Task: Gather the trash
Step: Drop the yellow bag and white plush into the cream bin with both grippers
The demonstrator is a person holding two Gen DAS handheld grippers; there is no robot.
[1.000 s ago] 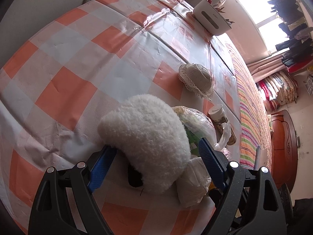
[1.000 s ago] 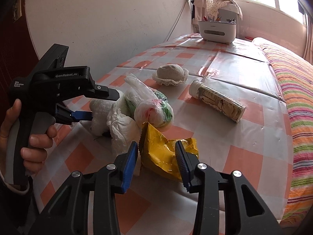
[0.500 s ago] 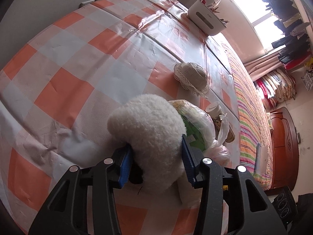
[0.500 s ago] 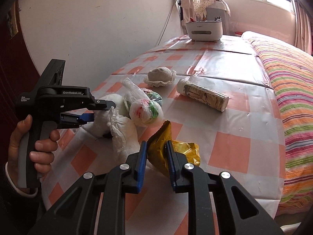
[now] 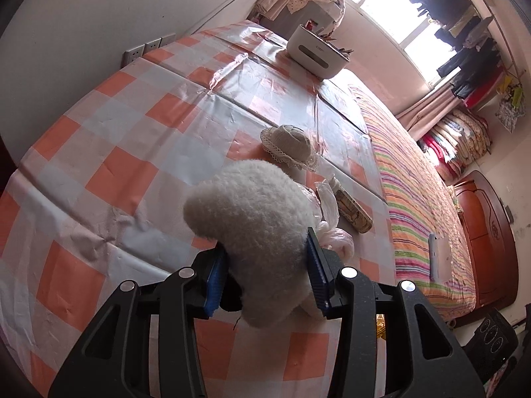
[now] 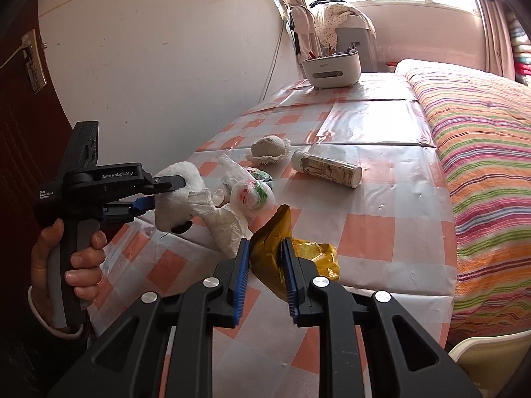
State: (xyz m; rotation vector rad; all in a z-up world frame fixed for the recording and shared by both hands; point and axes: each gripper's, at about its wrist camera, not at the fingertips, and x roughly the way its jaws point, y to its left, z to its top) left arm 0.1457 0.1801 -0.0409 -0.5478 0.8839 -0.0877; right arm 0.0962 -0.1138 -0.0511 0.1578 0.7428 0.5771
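Left gripper (image 5: 265, 265) fingers pinching a white fluffy toy (image 5: 255, 219), lifted just above the checked counter (image 5: 116, 139). Right gripper (image 6: 265, 272) fingers clamped on a yellow wrapper (image 6: 275, 252), raised off the counter. Tied plastic bags (image 6: 252, 195) and a lying printed tube (image 6: 327, 167) on the counter nearby.

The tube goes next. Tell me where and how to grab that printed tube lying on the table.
Grip the printed tube across its middle from above, pads on its long sides. It lies flat with bare tablecloth around it.
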